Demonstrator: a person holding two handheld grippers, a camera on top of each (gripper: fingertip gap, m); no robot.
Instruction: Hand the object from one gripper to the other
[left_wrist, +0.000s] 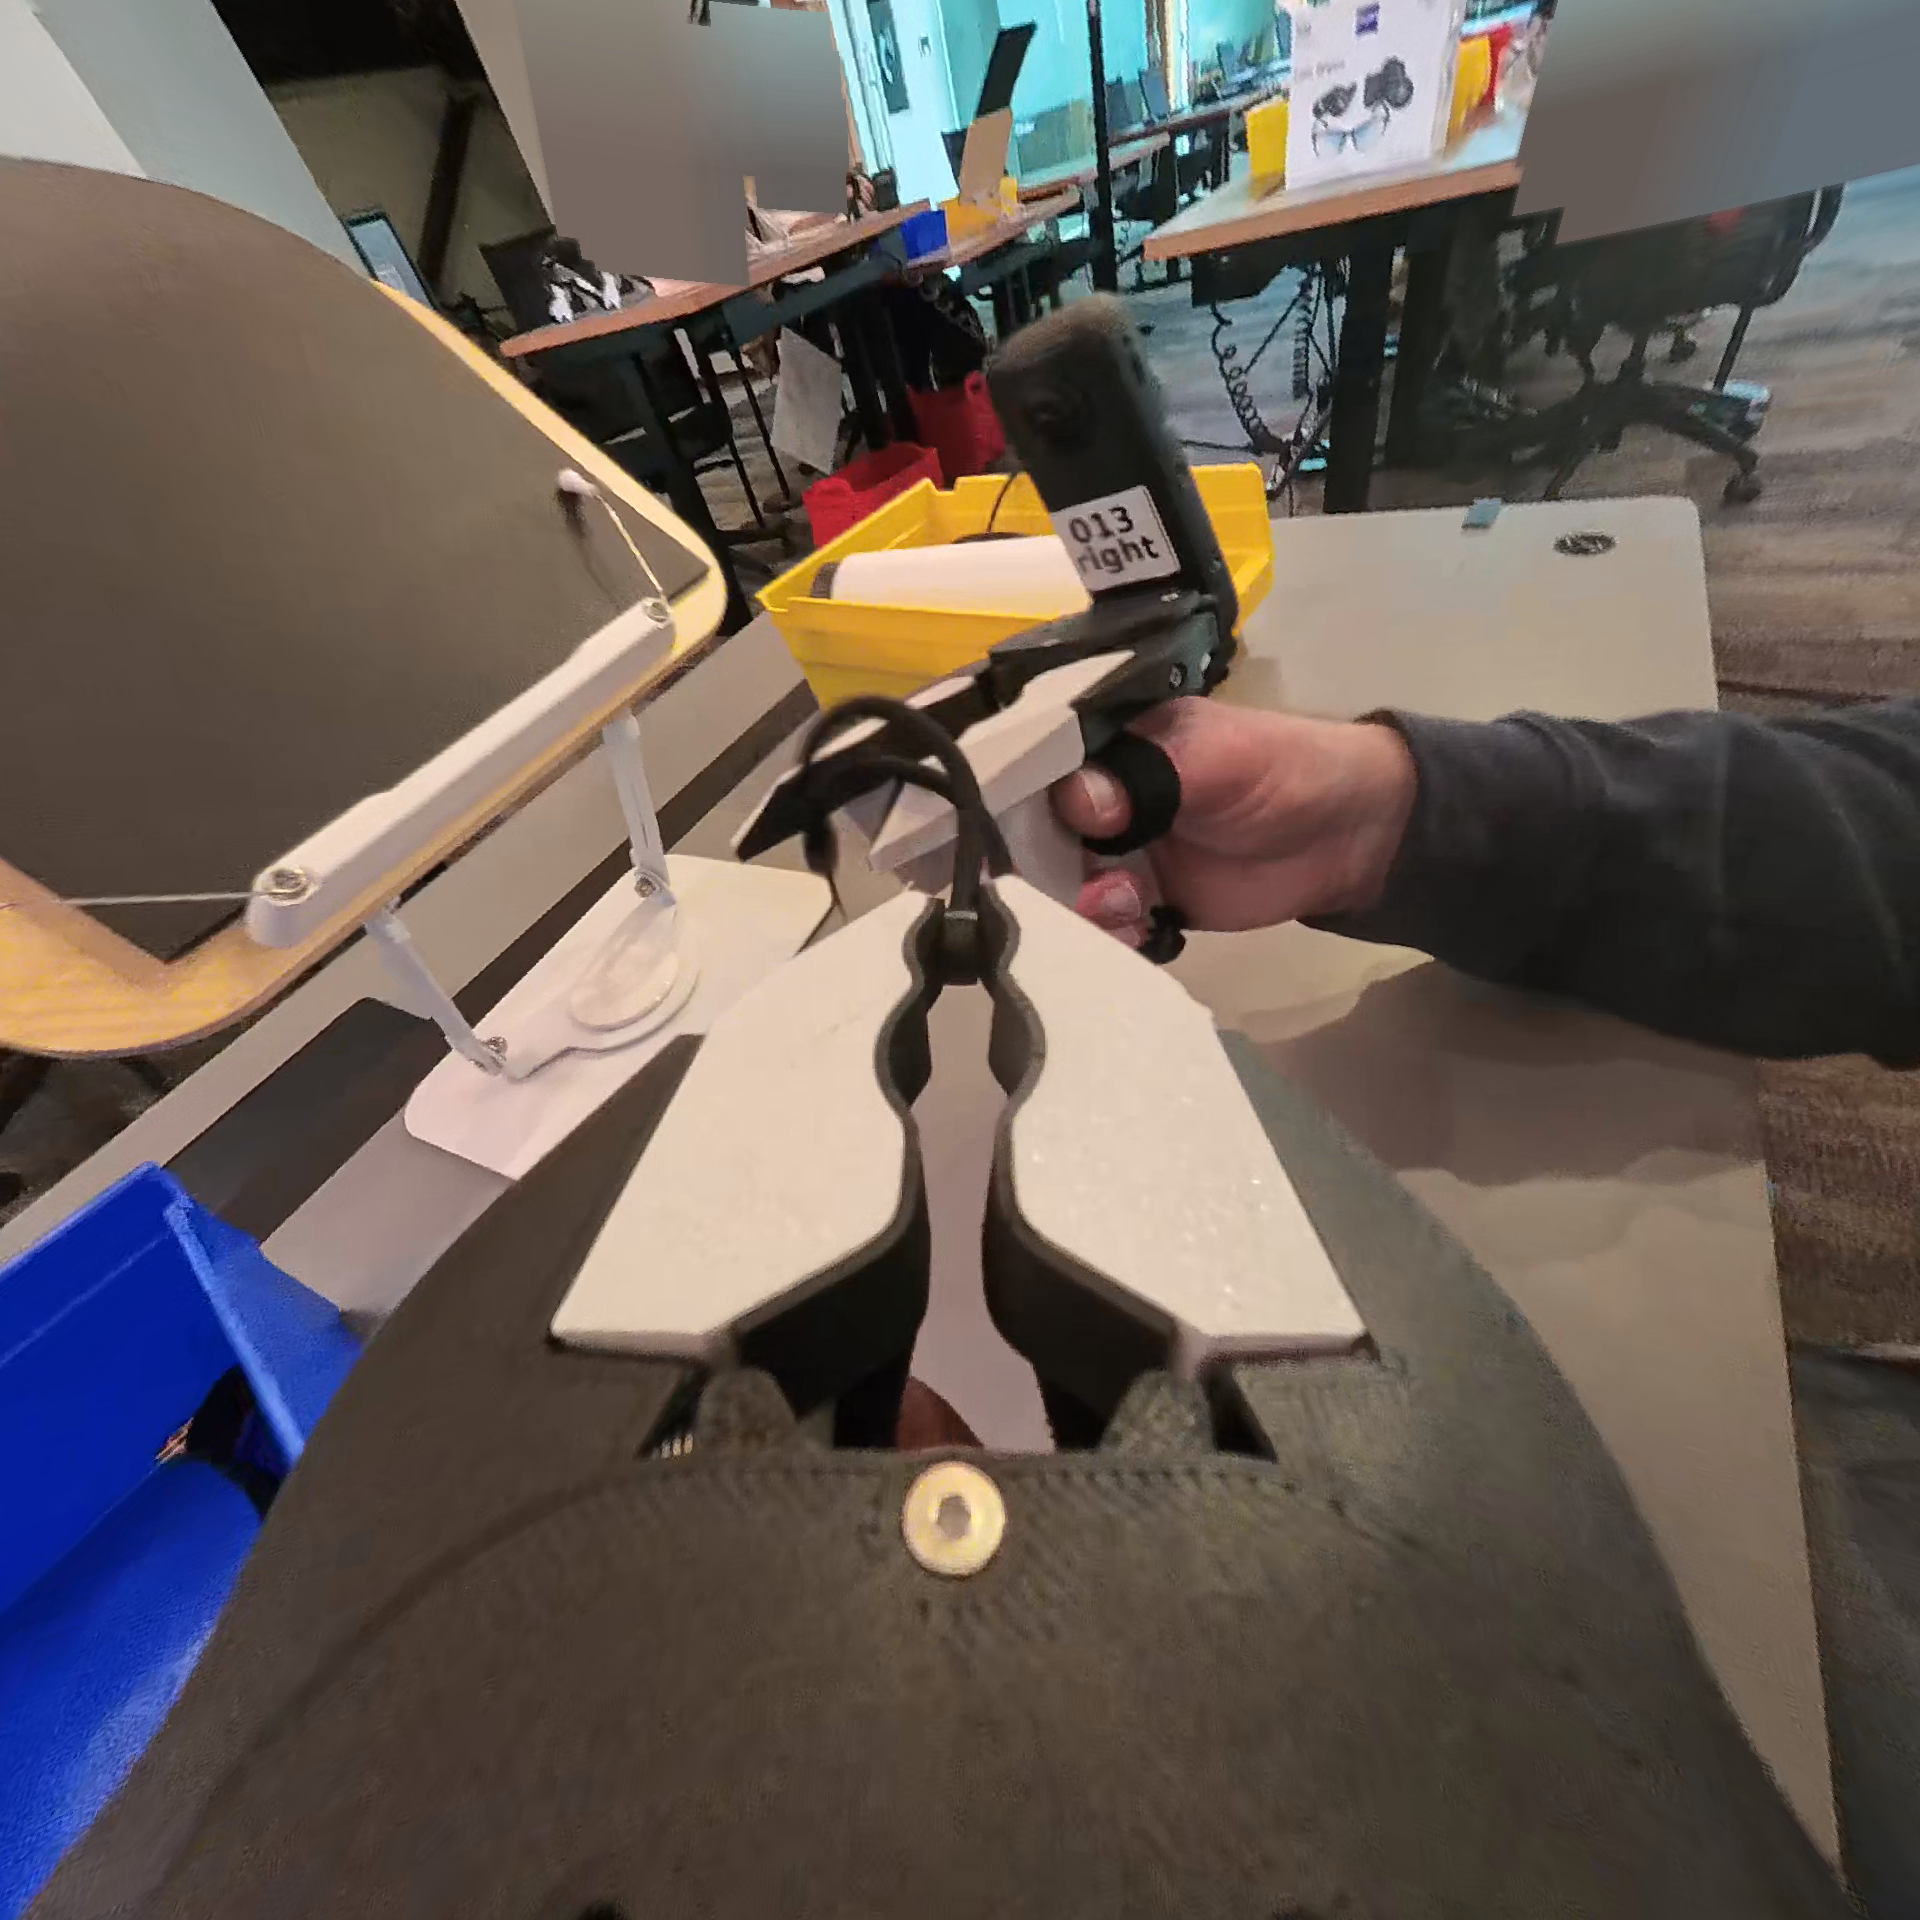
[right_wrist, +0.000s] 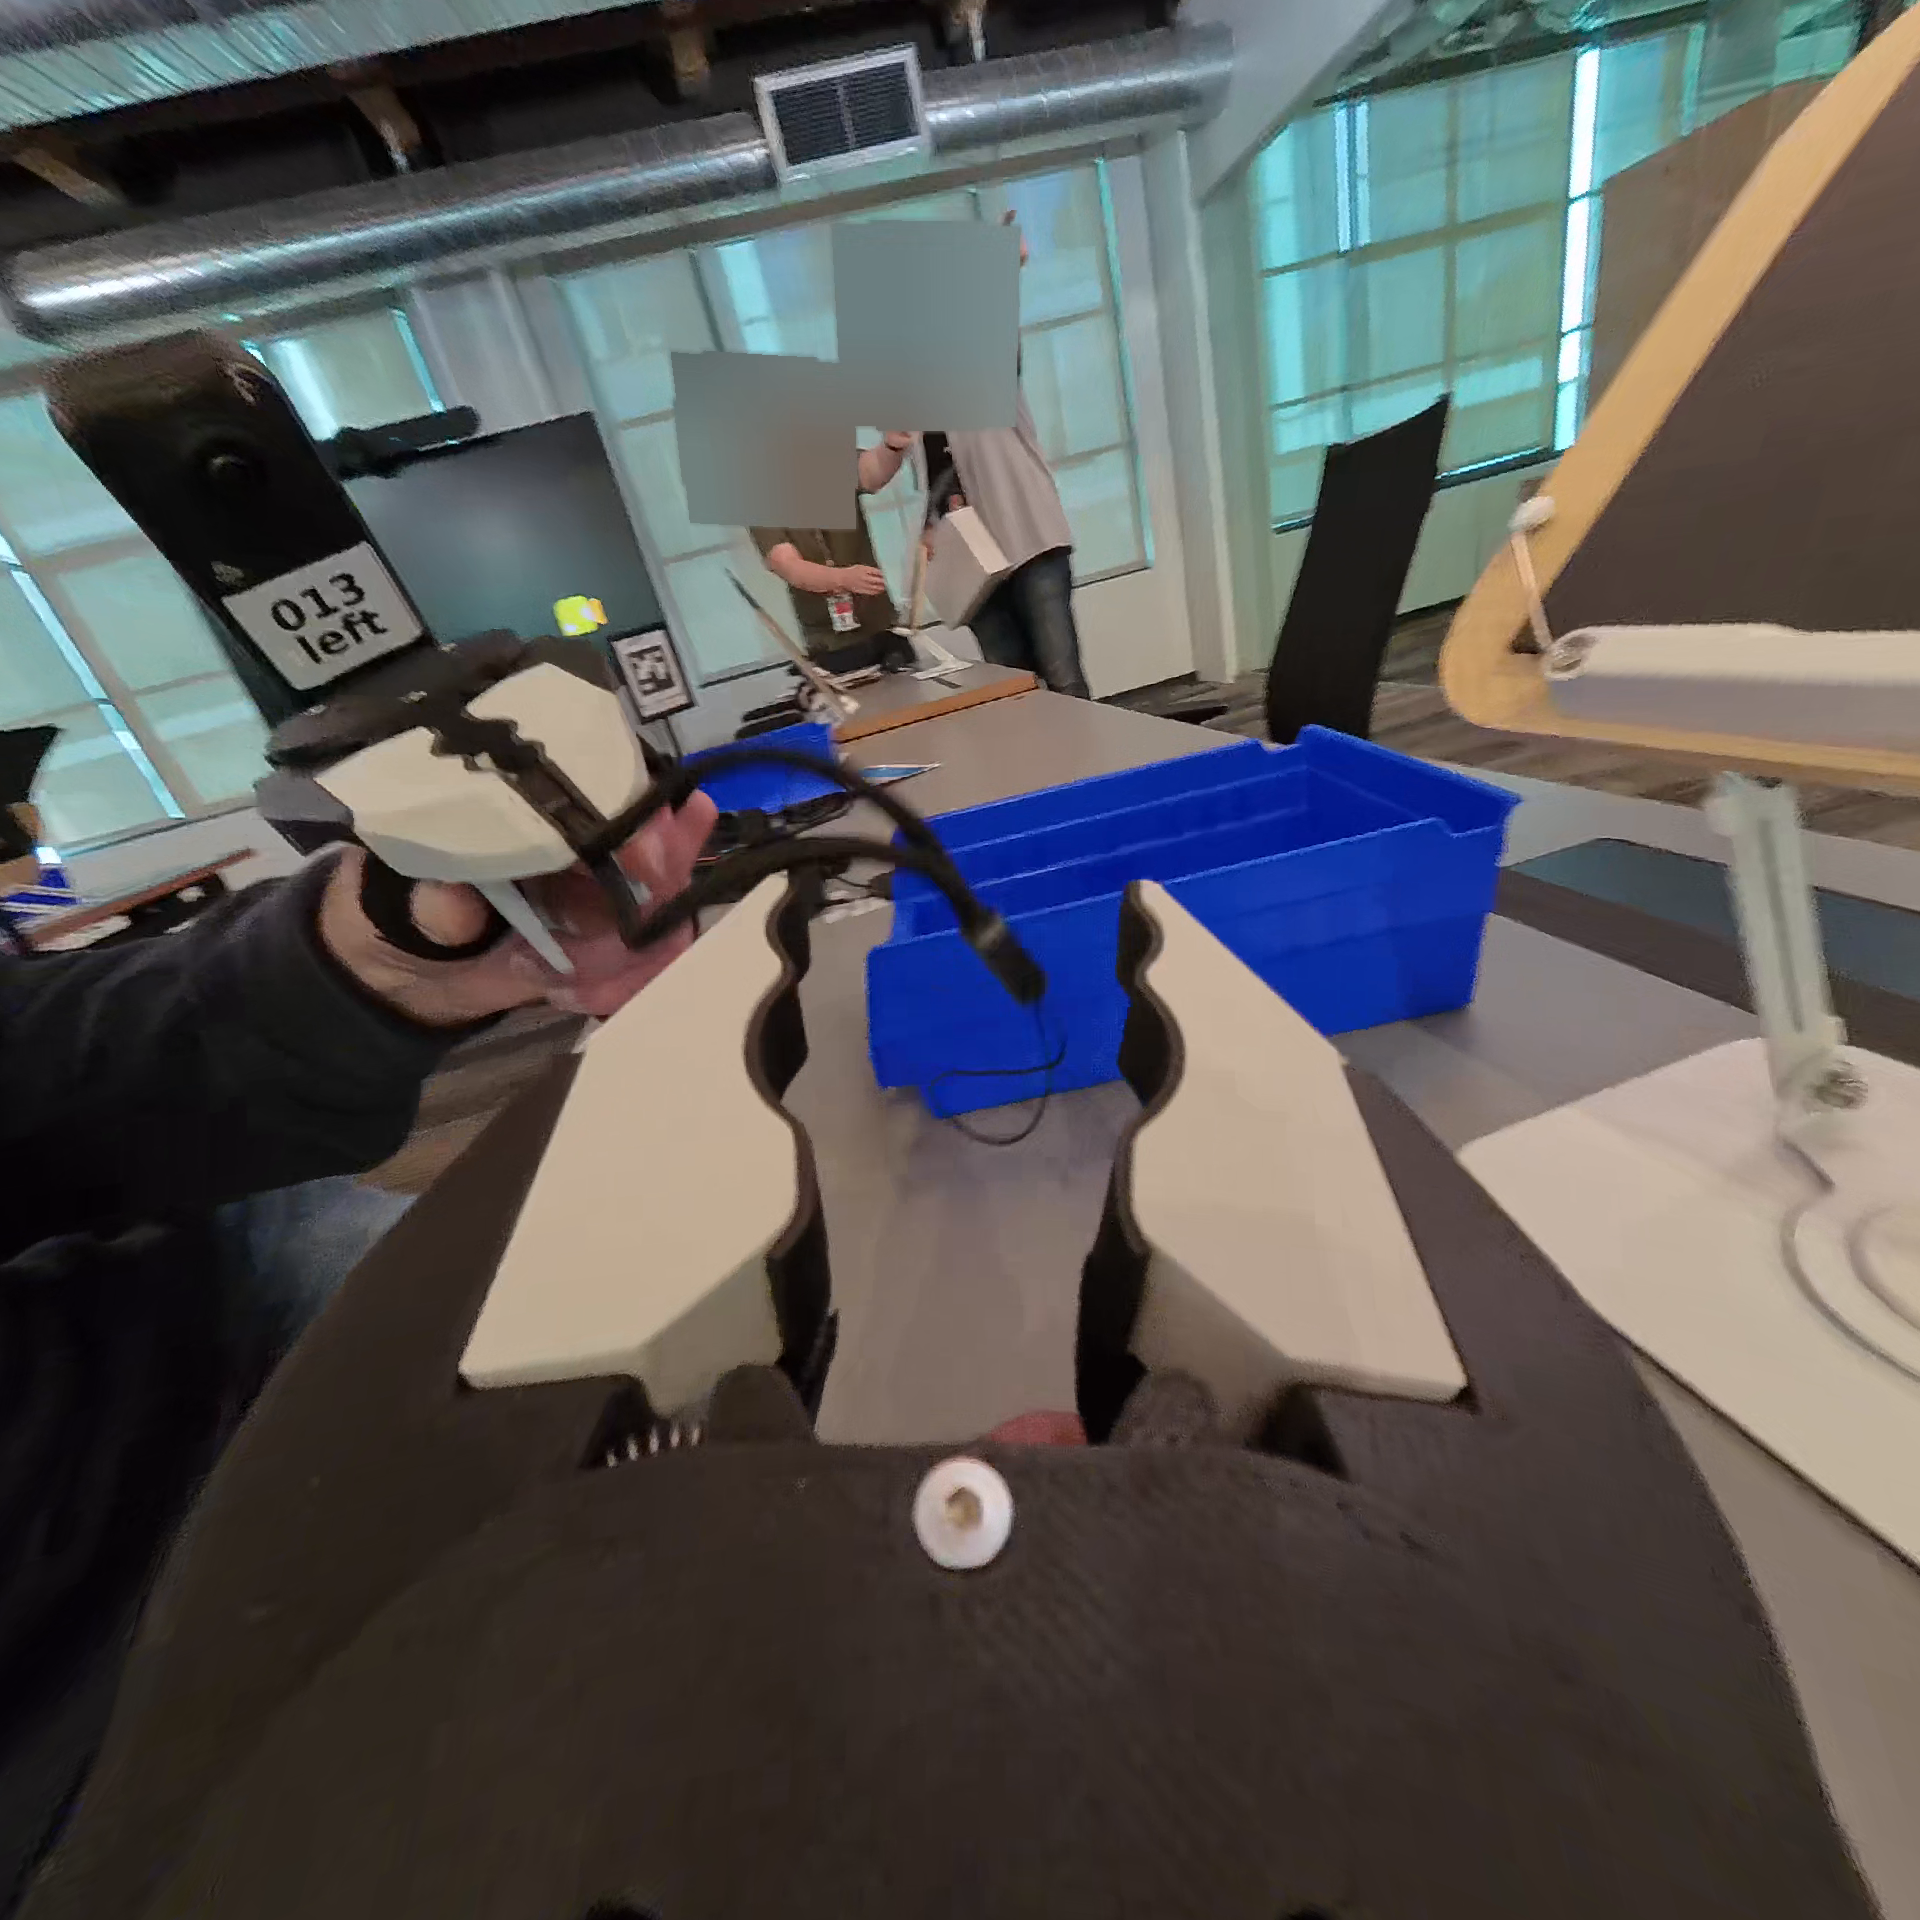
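Note:
A black cable with a thin wire at its end is looped in the air above the grey table. My left gripper is shut on it at the fingertips. In the right wrist view the left gripper, held in a hand, pinches one end, and the cable arcs over so that its plug end hangs between my right gripper's spread fingers. My right gripper is open and not touching the cable. It also shows in the left wrist view, just beyond my left fingertips.
A blue bin stands on the table beyond my right gripper and shows at the lower left of the left wrist view. A yellow bin holds a white roll. A white stand carries a wood-rimmed board. Two people stand far behind.

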